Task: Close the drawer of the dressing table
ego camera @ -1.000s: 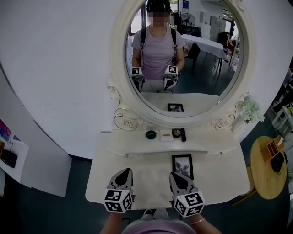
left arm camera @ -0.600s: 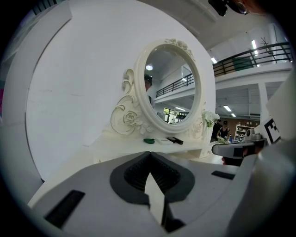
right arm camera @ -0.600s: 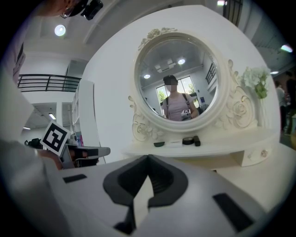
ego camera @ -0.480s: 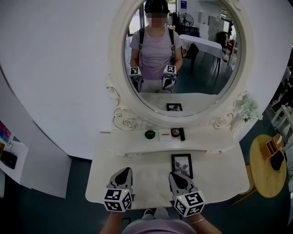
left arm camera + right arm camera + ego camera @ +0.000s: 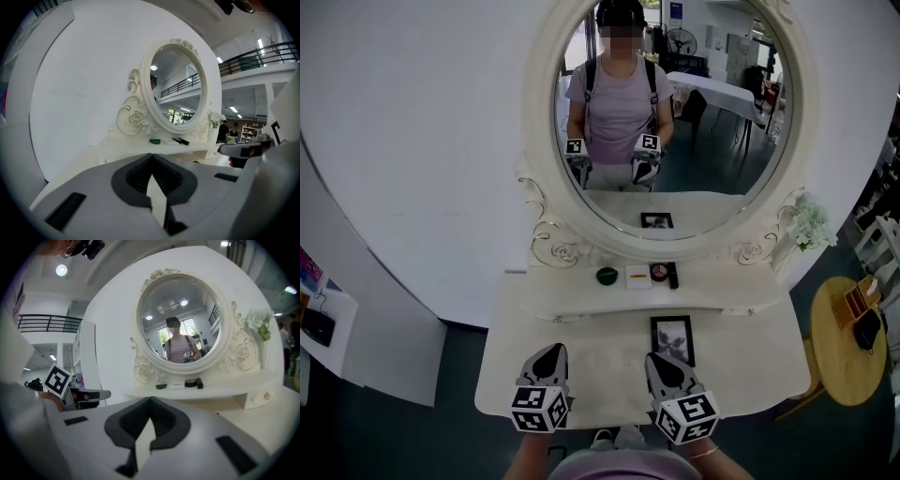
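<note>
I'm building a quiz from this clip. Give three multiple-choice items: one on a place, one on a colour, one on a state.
1. Where is the photo frame? A) on the floor B) on the tabletop, before the right gripper C) on a chair
2. Colour of the shelf's leftmost item? A) red B) blue C) green
3. The left gripper's jaws are: A) together, empty B) wide apart C) gripping a brush
Key: 1 B, it lies flat there; 2 C, plainly green; 3 A, tips meet.

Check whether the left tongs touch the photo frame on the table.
Apart. Head view shows bare tabletop between left tongs and photo frame.
</note>
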Available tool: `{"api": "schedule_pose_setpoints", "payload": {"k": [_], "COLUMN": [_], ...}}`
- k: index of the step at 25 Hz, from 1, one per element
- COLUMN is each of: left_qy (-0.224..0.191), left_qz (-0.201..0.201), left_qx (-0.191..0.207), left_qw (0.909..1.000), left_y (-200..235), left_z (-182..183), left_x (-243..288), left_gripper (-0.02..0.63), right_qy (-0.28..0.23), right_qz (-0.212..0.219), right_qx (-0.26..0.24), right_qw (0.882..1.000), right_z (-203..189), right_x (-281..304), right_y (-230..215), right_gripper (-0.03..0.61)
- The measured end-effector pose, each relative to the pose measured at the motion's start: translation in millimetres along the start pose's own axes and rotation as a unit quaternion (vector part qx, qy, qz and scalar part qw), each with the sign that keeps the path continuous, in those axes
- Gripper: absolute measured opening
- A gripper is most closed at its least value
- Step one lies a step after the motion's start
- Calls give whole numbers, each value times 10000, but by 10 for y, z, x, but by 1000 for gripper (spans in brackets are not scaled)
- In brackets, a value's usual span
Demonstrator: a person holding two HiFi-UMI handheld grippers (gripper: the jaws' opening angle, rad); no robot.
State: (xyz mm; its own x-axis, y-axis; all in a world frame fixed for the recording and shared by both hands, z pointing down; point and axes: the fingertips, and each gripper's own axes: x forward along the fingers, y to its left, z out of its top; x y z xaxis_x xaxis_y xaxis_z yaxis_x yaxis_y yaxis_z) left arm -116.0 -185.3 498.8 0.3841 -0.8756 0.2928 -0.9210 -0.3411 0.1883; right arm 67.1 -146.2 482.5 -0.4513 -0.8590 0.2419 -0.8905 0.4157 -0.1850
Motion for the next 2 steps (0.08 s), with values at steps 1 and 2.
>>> {"api": "schedule_pose_setpoints", "payload": {"k": [1,2], "left_qy": [4,9], "left_qz": [7,14], "left_qx": [4,9], "left_qw": [10000,10000], "left_y": [6,11], "left_z": [-2,-3], "left_x": [4,9], "left_gripper": [2,2], "right_qy": [-6,-12], "right_qz": [1,2], "right_qx": [-2,-4], "right_qw": [10000,10000], "right_z": [4,8], "right_x": [3,6], "right_y": [-1,-1], "right_gripper": [2,2]}}
